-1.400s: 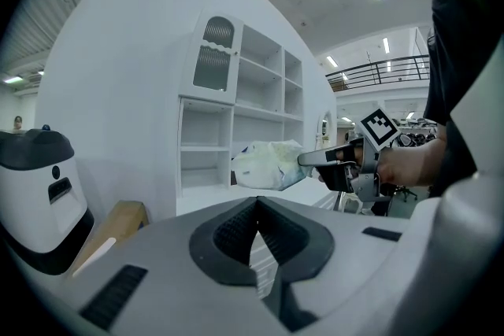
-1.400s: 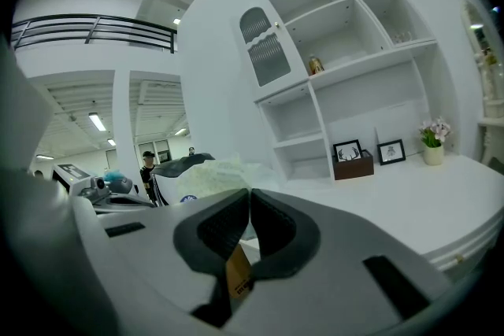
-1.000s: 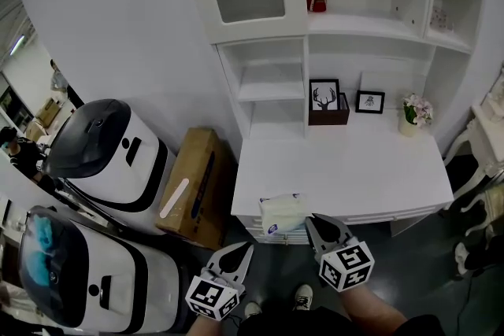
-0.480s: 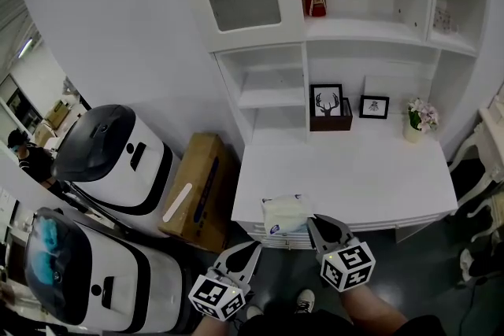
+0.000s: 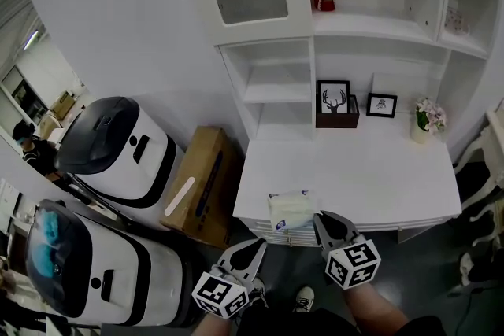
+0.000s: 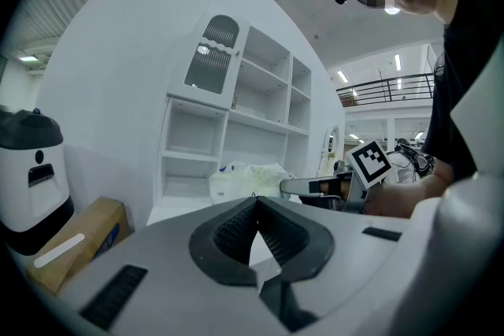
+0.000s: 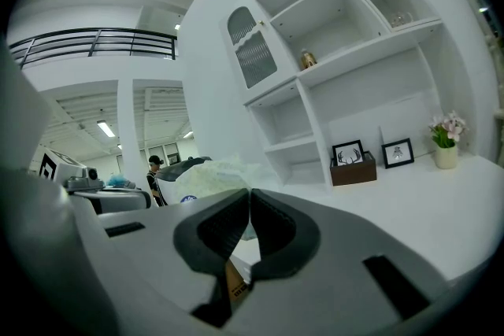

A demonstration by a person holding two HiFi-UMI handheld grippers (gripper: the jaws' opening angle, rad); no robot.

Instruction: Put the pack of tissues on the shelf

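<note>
The big white shelf [image 5: 370,24] stands at the far side, with open boards up high. The desk [image 5: 378,169] lies in front of it. The pack [image 5: 290,208] is at the near left edge of the desk, well apart from the boards. The right gripper [image 5: 323,218] is closed on the pack's right end, so the pack sticks out to its left. The long side seems to run left to right. The left gripper [image 5: 253,246] is nearer, closed, with nothing in it. I think the pack must go up and far to reach a board.
</note>
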